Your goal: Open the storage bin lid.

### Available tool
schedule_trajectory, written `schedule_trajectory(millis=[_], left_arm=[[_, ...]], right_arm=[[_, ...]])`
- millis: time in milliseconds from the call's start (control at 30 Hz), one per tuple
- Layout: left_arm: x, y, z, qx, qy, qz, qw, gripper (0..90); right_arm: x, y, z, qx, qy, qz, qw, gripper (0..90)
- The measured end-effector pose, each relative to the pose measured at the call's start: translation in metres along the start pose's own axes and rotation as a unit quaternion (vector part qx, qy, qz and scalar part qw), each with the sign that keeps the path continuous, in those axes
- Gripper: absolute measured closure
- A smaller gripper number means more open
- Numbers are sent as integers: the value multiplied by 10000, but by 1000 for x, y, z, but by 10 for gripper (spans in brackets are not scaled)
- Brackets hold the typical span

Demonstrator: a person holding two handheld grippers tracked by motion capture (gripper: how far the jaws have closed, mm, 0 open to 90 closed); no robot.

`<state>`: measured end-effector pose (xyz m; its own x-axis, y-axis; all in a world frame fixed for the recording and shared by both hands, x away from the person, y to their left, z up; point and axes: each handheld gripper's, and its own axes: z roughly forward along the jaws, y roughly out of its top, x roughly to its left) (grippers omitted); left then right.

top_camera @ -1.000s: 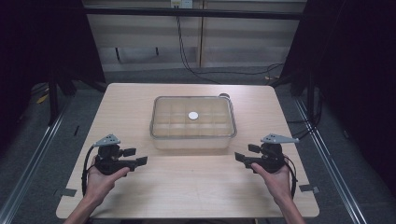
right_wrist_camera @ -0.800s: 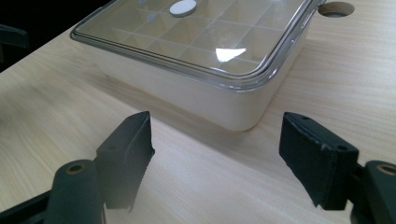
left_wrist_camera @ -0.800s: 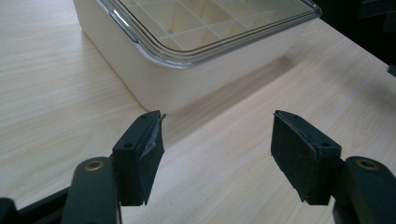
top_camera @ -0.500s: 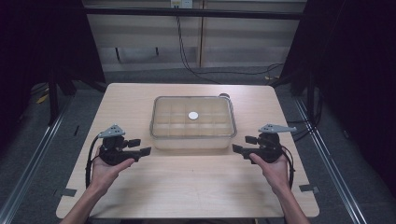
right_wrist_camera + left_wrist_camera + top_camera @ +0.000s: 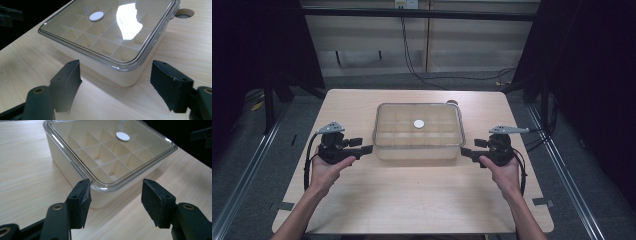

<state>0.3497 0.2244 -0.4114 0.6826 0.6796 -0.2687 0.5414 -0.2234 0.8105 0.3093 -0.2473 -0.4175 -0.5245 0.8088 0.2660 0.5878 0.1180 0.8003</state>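
Clear-lidded box (image 5: 419,131) between left tongs (image 5: 366,149) and right tongs (image 5: 466,151); both wide, empty.

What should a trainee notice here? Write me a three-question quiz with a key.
1. True or false: the clear lid sits on the divided box.
2. What lies on the lid? A) white round disc B) red cube C) spoon
3. At which corners of the box do the left gripper and right gripper stand?
Key: 1 true. 2 A. 3 The near corners, one each. Both are open with nothing clamped; the left jaws have just been closing, the right ones opening.
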Motion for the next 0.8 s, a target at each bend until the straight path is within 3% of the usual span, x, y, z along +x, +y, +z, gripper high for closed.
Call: schedule_trajectory(millis=[100,233,333,600,667,800], left_arm=[[2,4,3,-46,-21,-8,10000,423],[1,8,8,14,67,126,9999,430],[4,17,12,26,83,121,9999,419],[12,32,18,-44,82,3,10000,363],[15,34,22,40,107,50,9999,360],[25,32,30,113,162,-54,9998,337]], right_arm=[[-4,6,1,37,37,-4,10000,264],[-7,13,4,85,31,-44,9999,272],[-9,23,8,170,46,-99,9998,299],[-12,39,16,162,-33,-194,9997,270],[-14,43,19,178,-70,-174,9997,248],[-23,46,25,167,-119,7,9998,241]])
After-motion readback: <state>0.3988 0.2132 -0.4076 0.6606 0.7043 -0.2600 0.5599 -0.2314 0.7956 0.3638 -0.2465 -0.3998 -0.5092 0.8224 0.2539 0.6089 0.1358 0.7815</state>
